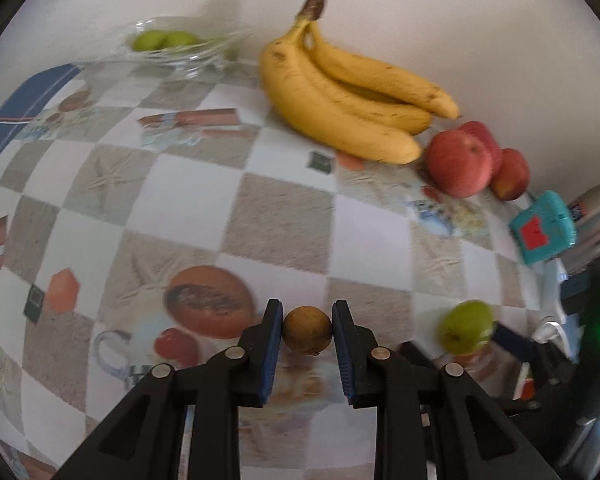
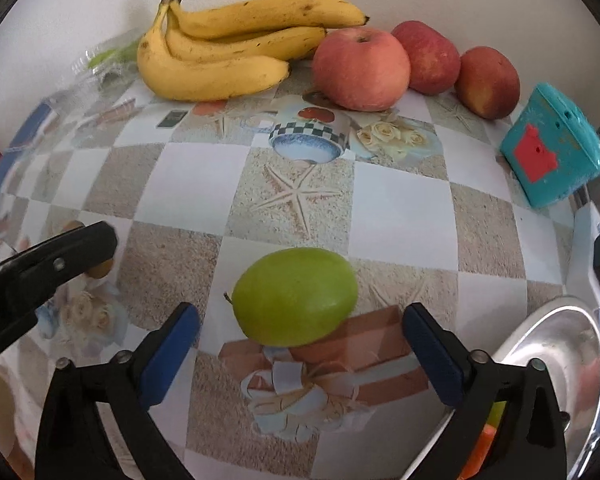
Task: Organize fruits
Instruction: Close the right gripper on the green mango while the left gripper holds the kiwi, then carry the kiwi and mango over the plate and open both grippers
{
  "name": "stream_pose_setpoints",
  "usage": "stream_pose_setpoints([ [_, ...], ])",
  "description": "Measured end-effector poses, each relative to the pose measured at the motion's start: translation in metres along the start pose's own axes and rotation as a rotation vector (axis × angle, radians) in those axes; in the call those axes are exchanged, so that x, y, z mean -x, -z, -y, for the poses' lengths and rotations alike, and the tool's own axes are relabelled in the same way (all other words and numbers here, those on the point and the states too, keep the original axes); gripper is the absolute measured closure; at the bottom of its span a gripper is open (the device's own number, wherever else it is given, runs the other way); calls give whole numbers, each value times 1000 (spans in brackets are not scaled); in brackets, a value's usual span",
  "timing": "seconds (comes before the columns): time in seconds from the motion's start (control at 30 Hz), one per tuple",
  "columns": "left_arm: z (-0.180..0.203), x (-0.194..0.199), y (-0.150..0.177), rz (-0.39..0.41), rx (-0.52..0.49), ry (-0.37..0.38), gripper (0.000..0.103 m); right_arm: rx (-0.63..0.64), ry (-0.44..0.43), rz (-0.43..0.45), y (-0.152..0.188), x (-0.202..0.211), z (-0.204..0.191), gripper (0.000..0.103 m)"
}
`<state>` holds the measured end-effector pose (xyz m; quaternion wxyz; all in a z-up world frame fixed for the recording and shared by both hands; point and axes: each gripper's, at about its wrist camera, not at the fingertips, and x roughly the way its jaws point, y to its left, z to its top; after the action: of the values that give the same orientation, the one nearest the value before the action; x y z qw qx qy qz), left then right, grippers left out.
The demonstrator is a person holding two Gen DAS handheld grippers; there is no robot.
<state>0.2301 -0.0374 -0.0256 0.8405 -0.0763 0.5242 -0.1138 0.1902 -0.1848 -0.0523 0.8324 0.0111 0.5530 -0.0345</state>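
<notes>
Spread beneath everything, a tabletop under a checked cloth printed with starfish and cups. Against the back wall, a bunch of bananas, then three red apples just beside it, touching one another. Far off to the left in the left wrist view, a glass bowl already carrying two green fruits. At the right edge, a teal box with a red patch. Near the front, a lone green fruit lying on the cloth, framed between the blue pads of the right hand-held gripper, jaws standing wide apart, pads on neither side touching it. Smallest of all, a small brown fruit, pinched between the pads of the left hand-held gripper, clamped tight on it, low over the cloth. Risks, as a judgement only: round, hard-looking brown fruit held at two narrow contact points, so likely to squirt out sideways on a quick swing toward the bowl; green fruit lying on its side and free to roll, so apt to be nudged away if one pad arrives first; glass bowl liable to chip or skid under a dropped fruit.
</notes>
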Motion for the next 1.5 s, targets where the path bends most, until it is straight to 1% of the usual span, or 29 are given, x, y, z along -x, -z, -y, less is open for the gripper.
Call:
stream_pose_setpoints([
  [0.03,-4,3,2,17,1,1,76,-1,1,0,-1,-1,0,0],
  [0.17,-8,6,6,36,-10,-32,76,-3,0,1,-3,-2,0,0],
  [0.43,-23,14,12,25,18,9,76,26,-15,-49,-7,-6,1,0],
  [0.63,-27,14,12,20,28,33,76,6,-6,-13,-1,-4,-1,0],
  [0.73,-28,14,12,20,32,38,76,2,-5,-19,1,-5,-1,0],
  [0.83,-28,14,12,19,31,39,76,-9,1,-48,-3,-6,-1,0],
  [1.03,-26,14,12,22,23,27,76,45,-22,-161,-16,-14,-1,0],
  [1.1,-26,15,12,21,23,26,76,83,-32,-155,-20,-15,-1,0],
  [1.17,-26,15,12,20,25,26,76,92,-35,-136,-20,-15,0,1],
  [1.23,-26,15,12,18,26,27,76,84,-33,-111,-20,-11,2,7],
  [1.27,-25,15,12,17,26,26,76,77,-33,-99,-21,-8,4,17],
  [1.3,-25,15,12,15,27,27,76,70,-33,-92,-20,-5,6,29],
  [1.33,-25,15,12,12,28,27,76,66,-35,-89,-21,-3,8,35],
  [1.37,-24,15,13,9,30,28,76,65,-42,-90,-22,-2,9,46],
  [1.4,-24,15,13,7,30,27,76,66,-53,-98,-23,-1,10,49],
  [1.5,-20,18,14,-2,27,24,76,57,-62,-110,-25,-1,13,49],
])
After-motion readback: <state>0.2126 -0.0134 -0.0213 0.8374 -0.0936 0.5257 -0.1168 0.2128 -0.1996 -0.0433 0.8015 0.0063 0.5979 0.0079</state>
